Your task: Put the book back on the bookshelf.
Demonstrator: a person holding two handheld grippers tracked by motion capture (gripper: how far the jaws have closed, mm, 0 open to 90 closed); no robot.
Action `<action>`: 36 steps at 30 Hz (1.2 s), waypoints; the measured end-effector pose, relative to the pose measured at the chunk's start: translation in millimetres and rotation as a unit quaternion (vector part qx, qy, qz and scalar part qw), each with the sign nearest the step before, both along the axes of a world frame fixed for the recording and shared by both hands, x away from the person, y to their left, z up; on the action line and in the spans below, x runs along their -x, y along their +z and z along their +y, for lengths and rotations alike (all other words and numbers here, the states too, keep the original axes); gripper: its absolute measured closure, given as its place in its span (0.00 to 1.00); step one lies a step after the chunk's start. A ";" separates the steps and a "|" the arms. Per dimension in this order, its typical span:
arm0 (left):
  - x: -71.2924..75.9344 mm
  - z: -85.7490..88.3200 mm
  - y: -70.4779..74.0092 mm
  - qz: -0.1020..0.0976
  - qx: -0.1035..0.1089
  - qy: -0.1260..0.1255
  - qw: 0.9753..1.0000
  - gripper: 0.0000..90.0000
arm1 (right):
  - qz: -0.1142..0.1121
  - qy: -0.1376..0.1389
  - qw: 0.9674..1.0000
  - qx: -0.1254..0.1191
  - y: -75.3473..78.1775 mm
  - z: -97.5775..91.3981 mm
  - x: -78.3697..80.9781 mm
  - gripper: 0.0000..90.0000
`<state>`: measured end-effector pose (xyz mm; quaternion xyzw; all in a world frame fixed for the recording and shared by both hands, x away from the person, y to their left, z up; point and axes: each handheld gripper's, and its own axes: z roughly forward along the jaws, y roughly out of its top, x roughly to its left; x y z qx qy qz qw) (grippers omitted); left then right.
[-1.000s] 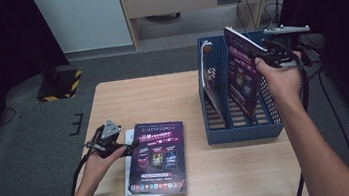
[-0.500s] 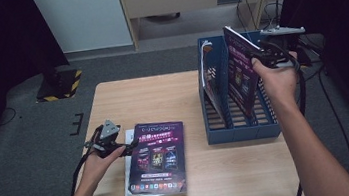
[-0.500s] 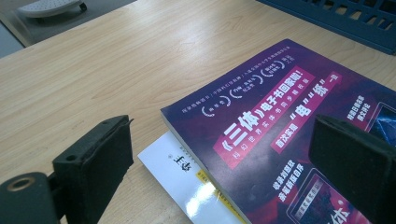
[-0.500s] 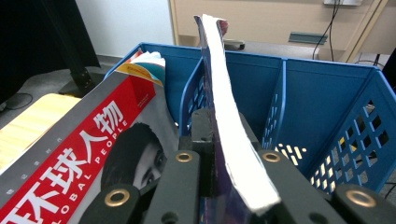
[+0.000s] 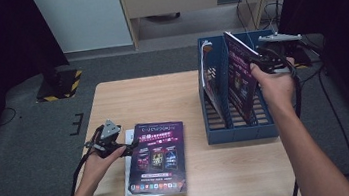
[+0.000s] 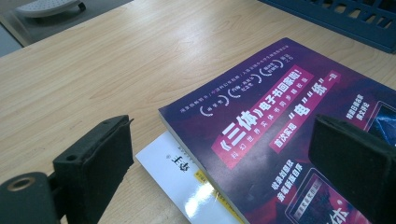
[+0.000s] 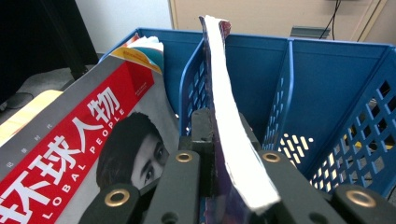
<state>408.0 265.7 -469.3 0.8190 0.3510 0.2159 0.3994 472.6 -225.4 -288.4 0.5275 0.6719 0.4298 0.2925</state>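
The right gripper (image 5: 257, 60) is clamped on 1 purple magazine (image 5: 239, 77), which stands on edge, tilted, in the middle slot of the blue file rack (image 5: 240, 133) at the right of the wooden table (image 5: 161, 92). In the right gripper view its 2 jaws pinch the magazine's (image 7: 229, 135) white page edge from both sides. The rack (image 7: 322, 79) has 3 slots: the first holds 1 magazine with a red title band (image 7: 70, 140) leaning against the divider, the middle one takes the gripped copy, and the third looks empty as far as it shows.

The left gripper (image 5: 129, 147) rests at the left edge of a stack of 2 lying flat on the table: 1 purple magazine on top (image 5: 157, 158) and 1 white booklet (image 6: 187, 184) beneath it, poking out at the corner. Its 2 jaws stand wide apart with nothing between the pads (image 6: 100, 158), 1 over bare wood and 1 over the purple cover (image 6: 280, 121).
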 end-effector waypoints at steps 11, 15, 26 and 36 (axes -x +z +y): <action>-0.2 -0.1 -0.2 0.001 0.000 0.000 1.000 0.07 | 0.009 0.003 1.000 0.000 -12.9 5.5 -1.1 0.94; -0.6 -0.4 -1.2 0.003 -0.002 0.001 1.000 0.07 | 0.010 0.003 1.000 -0.004 -18.9 5.5 -1.2 0.94; 0.0 0.7 -0.8 0.002 -0.002 0.000 1.000 0.07 | 0.011 0.003 1.000 -0.004 -23.1 10.1 -2.8 0.94; 0.1 1.2 0.3 0.001 0.000 0.002 1.000 0.07 | 0.016 0.005 1.000 0.004 -25.7 14.2 -4.0 0.93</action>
